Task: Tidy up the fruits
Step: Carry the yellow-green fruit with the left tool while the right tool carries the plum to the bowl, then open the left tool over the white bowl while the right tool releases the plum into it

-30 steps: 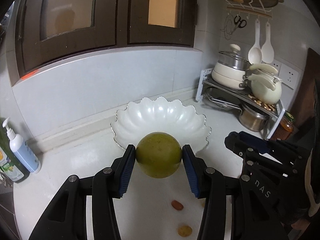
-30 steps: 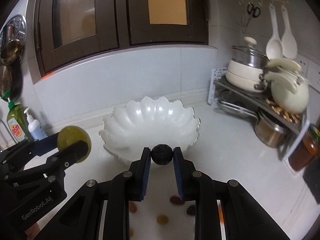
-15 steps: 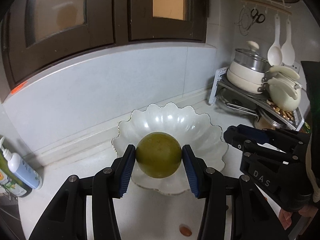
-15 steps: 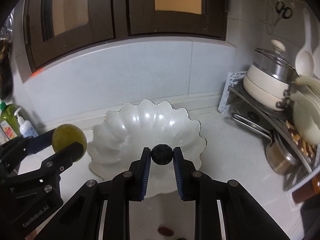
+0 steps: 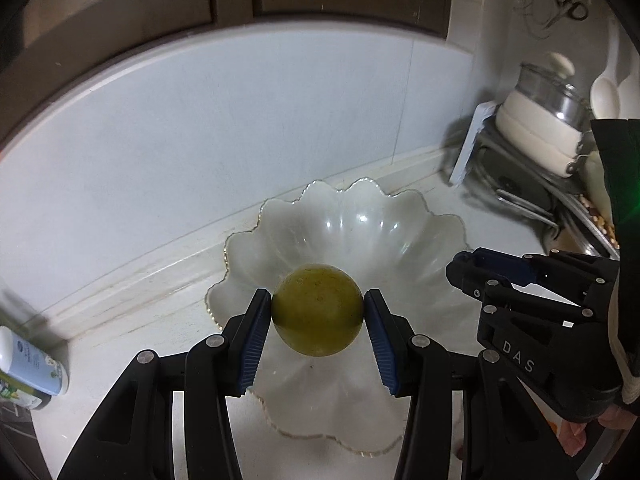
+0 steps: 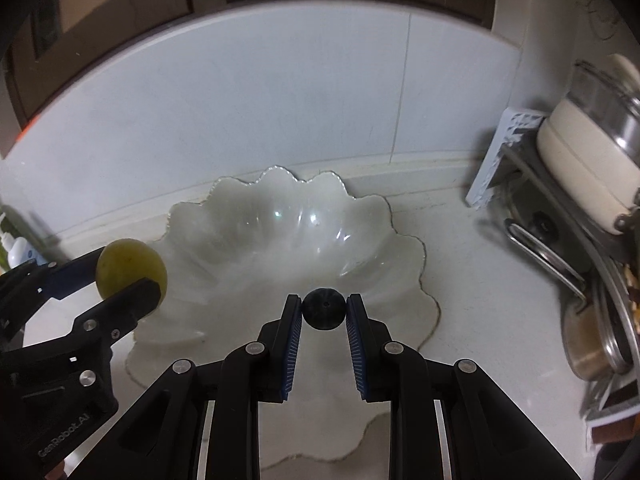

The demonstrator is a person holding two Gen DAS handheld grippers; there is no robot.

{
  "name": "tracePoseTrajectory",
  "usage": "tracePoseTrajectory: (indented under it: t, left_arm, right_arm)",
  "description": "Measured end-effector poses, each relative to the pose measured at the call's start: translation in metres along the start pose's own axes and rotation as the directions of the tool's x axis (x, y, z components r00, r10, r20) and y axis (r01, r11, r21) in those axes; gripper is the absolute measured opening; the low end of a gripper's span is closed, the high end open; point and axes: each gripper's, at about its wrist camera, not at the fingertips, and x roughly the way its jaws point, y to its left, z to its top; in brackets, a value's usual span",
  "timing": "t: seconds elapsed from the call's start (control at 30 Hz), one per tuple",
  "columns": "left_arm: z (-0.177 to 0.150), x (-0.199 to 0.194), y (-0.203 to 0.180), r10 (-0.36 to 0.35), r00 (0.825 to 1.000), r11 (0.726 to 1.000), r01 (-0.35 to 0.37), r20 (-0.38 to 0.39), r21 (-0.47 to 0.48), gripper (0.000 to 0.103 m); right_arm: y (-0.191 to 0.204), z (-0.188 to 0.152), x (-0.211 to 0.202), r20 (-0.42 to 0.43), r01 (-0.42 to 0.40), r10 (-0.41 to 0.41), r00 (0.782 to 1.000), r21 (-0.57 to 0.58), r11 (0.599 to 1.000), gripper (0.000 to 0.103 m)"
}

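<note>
Left gripper (image 5: 318, 316) is clamped on a round green fruit (image 5: 317, 309), held above the near half of the scalloped white bowl (image 5: 404, 220), not touching it. Right gripper (image 6: 323, 314) pinches a small dark round fruit (image 6: 323, 308) between its blue pads, over the bowl's near rim. Bowl sits on the white counter (image 6: 472, 280) near its back edge, against the wall; pot rack (image 6: 500, 152) stands at the counter's right end.

Fruits over bowl
Round yellow-green fruit (image 5: 318, 309), smooth and speckled, pinched between left gripper (image 5: 318, 316) pads above the scalloped white bowl (image 5: 420, 220). Small round dark fruit (image 6: 323, 309) clamped in right gripper (image 6: 323, 320), over the bowl's near rim.
</note>
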Motion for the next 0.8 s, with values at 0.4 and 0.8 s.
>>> tracePoseTrajectory:
  t: [0.4,0.8]
  left_arm:
    - [0.019,0.070,0.004,-0.025,0.985,0.999,0.020,-0.169,-0.032,0.047]
    - [0.019,0.100,0.005,-0.013,0.968,1.000,0.005,-0.250,-0.031,0.048]
  right_arm:
    - [-0.013,0.016,0.057,-0.144,0.003,-0.005,0.990,-0.012,1.000,0.024]
    - [-0.017,0.014,0.088,-0.222,-0.012,0.010,0.975,-0.011,1.000,0.024]
